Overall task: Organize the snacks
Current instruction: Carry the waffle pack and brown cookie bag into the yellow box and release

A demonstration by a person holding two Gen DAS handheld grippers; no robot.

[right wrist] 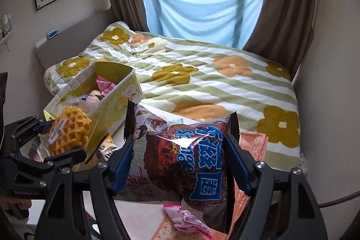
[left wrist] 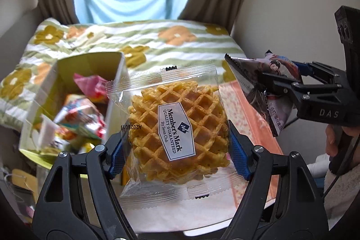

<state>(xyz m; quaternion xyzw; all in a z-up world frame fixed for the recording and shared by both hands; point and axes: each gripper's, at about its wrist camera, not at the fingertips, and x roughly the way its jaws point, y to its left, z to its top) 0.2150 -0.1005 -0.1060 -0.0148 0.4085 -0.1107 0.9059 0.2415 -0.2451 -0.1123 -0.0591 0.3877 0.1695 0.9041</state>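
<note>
- The left tool [left wrist: 176, 154] is gripping a clear-wrapped golden waffle [left wrist: 177, 129]; the open yellow cardboard snack box [left wrist: 56, 91] to its left is looking blurred.
- The right tool [right wrist: 180, 163] is clamping a dark brown sponge-cake packet with blue lettering [right wrist: 191, 156], hiding the worktop ahead; only this view is showing a pink wrapper [right wrist: 189, 219] beneath it.

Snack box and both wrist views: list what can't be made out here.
- Snack box contents: blurred in the left wrist view; in the right wrist view the box wall and the waffle pack hide most.
- Pink packet: half hidden under the sponge cake bag, print unreadable.
- Left hand-held gripper and right hand-held gripper: the packs cover the pad contact.
- Table: cut off by gripper arms.
</note>
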